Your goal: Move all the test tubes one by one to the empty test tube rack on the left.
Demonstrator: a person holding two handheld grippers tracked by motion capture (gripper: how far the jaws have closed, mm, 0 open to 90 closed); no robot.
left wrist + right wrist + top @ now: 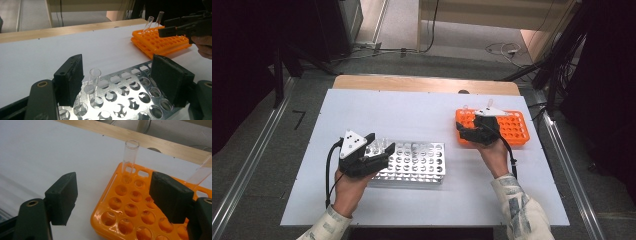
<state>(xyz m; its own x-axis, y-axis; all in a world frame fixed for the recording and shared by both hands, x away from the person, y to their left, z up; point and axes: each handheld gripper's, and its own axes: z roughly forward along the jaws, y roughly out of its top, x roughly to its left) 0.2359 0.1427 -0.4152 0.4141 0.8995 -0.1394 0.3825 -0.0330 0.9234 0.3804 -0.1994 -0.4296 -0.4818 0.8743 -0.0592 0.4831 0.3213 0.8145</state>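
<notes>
Over the orange plastic tube rack (140, 212), the open right claw (120, 202) nears a clear glass test tube (130, 153); a misjudged approach could topple it. The left claw (122, 82) hangs open.

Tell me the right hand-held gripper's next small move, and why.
Probably ease the right hand-held gripper forward so its open jaws straddle the upright glass tube in the orange rack. The tube stands beyond the pads, untouched, and nothing is between them.
</notes>
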